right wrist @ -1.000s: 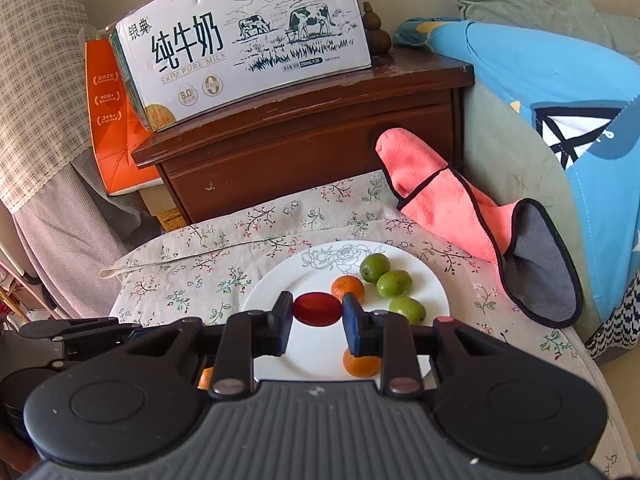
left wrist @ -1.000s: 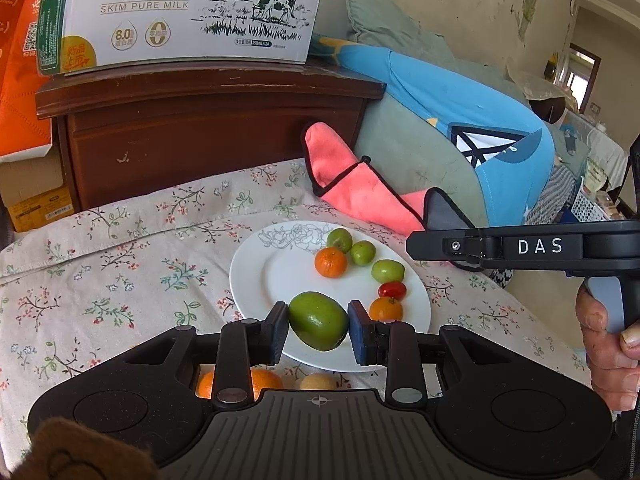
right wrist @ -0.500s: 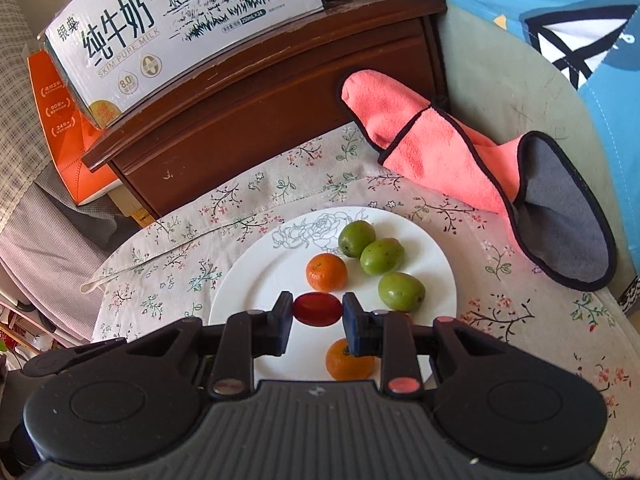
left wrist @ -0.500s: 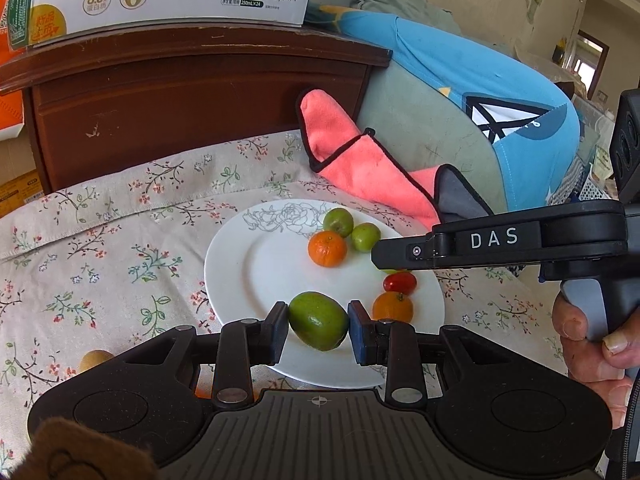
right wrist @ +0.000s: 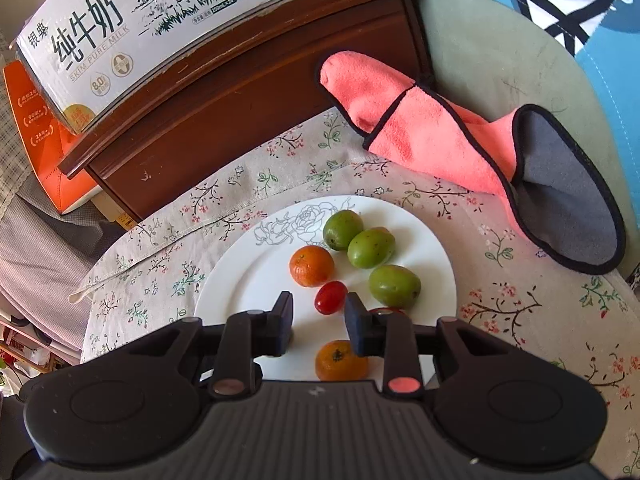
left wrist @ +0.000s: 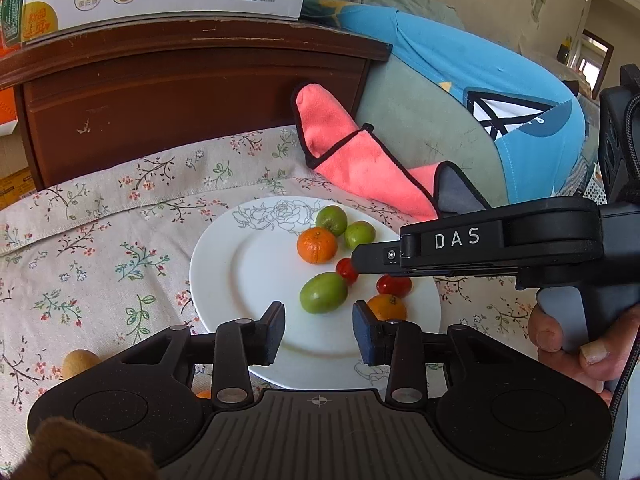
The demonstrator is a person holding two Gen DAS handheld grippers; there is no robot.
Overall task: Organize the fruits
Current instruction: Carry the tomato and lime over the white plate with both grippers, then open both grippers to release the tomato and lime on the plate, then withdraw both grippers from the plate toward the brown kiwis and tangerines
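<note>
Plate (left wrist: 216, 280) of fruit on a flowered tabletop (left wrist: 100, 248), seen from both my wrists. Furthest left, off the plate, a tan fruit (left wrist: 78, 362) lies on the cloth beside my left gripper (left wrist: 319, 332); a sliver of orange fruit (left wrist: 204, 394) peeps out beneath that gripper's body. My left jaws have just been opening and stand apart with nothing between them. The green fruit (left wrist: 323, 292) lies on the plate just beyond their tips, a little left of the midline, its long axis slanting up to the right. It rests free of both pads.

Moving right, an orange (left wrist: 317, 245) and two more green fruits (left wrist: 331, 220) sit toward the plate's far side. My right gripper (right wrist: 319, 322) comes in from the right, low over the plate. Its jaws have just been opening slightly, and the cherry tomato (right wrist: 330, 297) lies on the plate just past them, near the midline, its long axis tilted up to the right. I cannot tell whether the pads touch it; they look clear. A second tomato (left wrist: 394, 285) and another orange (left wrist: 386, 307) sit near the plate's right rim.

I judge both drops done. The loose fruits at far left lie nearest my left hand, behind and below its jaws, so I would pull back and turn left.
</note>
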